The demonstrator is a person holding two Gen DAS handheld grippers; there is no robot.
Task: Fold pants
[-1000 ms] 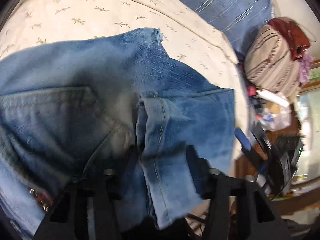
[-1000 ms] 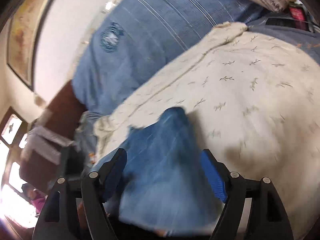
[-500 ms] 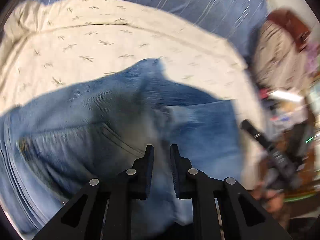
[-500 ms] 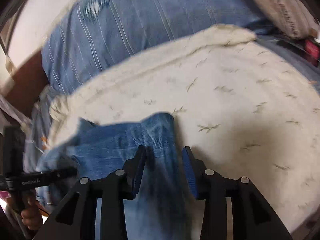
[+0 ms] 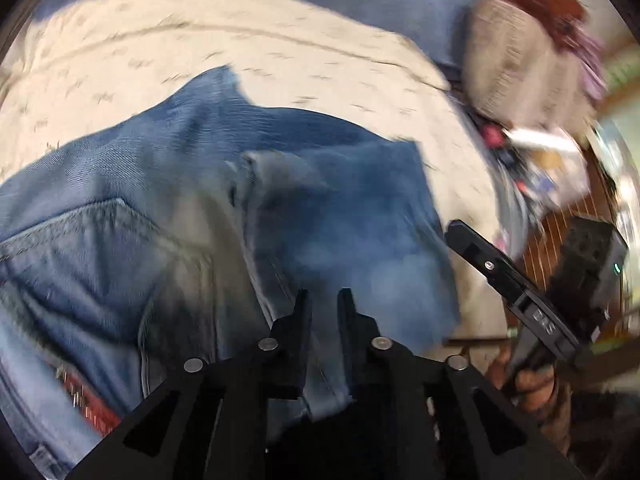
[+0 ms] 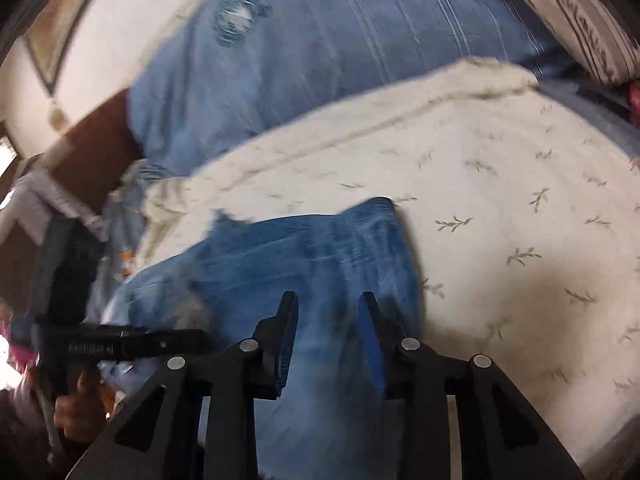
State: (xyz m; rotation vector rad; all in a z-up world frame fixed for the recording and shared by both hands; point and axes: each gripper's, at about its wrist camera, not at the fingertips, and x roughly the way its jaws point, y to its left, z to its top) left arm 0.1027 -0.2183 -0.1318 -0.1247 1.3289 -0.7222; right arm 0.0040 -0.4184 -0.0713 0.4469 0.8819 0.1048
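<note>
Denim fills the narrow slot of the left gripper (image 5: 324, 300): its black fingers are drawn nearly together and pinch a hemmed edge of the pants (image 5: 168, 216), a strip of cloth hanging down between them. The right gripper (image 6: 328, 304), seen in its own camera, is clenched less tightly, its blue-padded fingers set a little apart with a fold of the same jeans caught between them. The pants lie bunched on the bed (image 6: 500, 168), whose cream cover with small leaf sprigs (image 5: 132, 52) stretches bare to the far side and, in the right view, well out to the right of the cloth, leaving open room there. A back pocket seam shows on the left of the left view, with something red and metallic at the near left edge, too blurred to name. Beyond the cover's far edge lies blue striped bedding (image 6: 340, 52). In the left view, a beige bundle with a reddish-brown item on top (image 5: 520, 56) sits at the far right past the bed's corner, with blurred clutter below it. Both pictures are smeared, so fine detail at the pants' edges cannot be told.
</note>
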